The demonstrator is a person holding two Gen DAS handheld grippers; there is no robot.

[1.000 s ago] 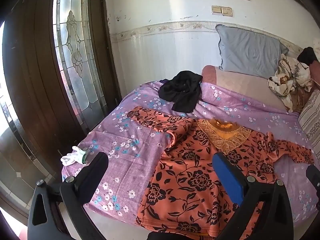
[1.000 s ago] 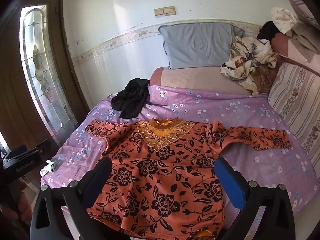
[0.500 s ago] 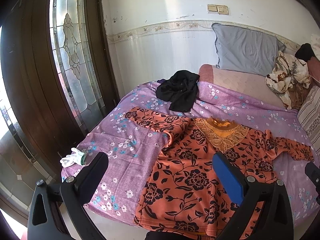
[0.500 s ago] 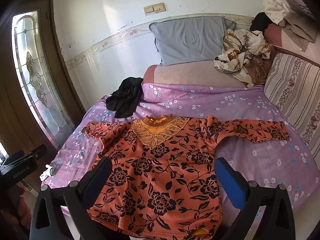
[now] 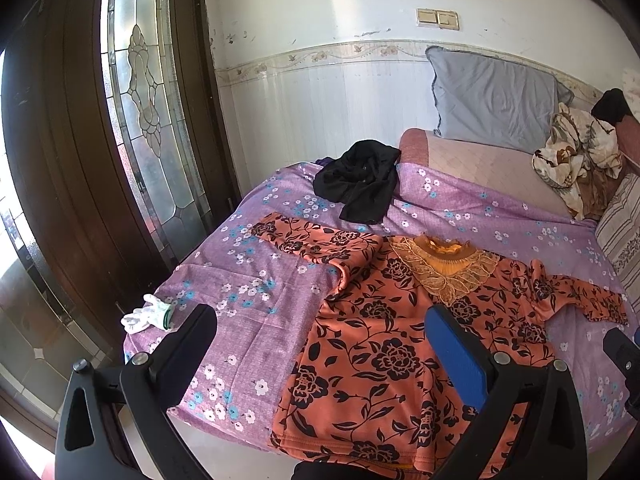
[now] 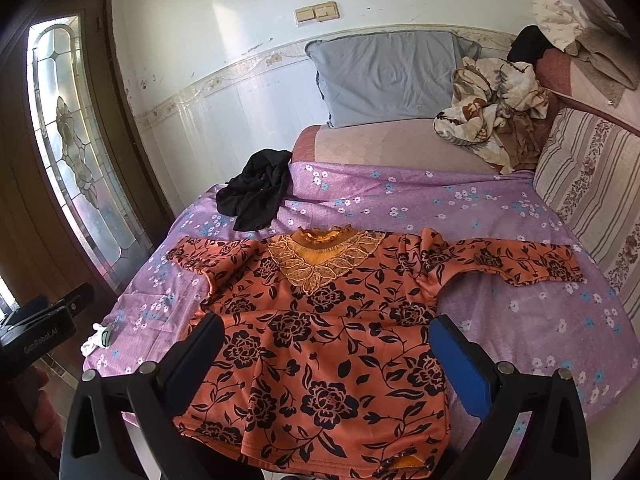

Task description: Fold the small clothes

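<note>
A blouse lies spread flat on the bed, its hem at the near edge and its sleeves stretched toward the left and right edges. Behind its left sleeve, a crumpled garment lies on the cover. A glove rests at the near left corner. A pillow leans on the wall at the far edge, with a bundled cloth to its right.

The orange floral top is soft matt knit cloth with shiny lace at the collar; the purple bedsheet looks faintly lustrous; the door is dark glossy wood.
</note>
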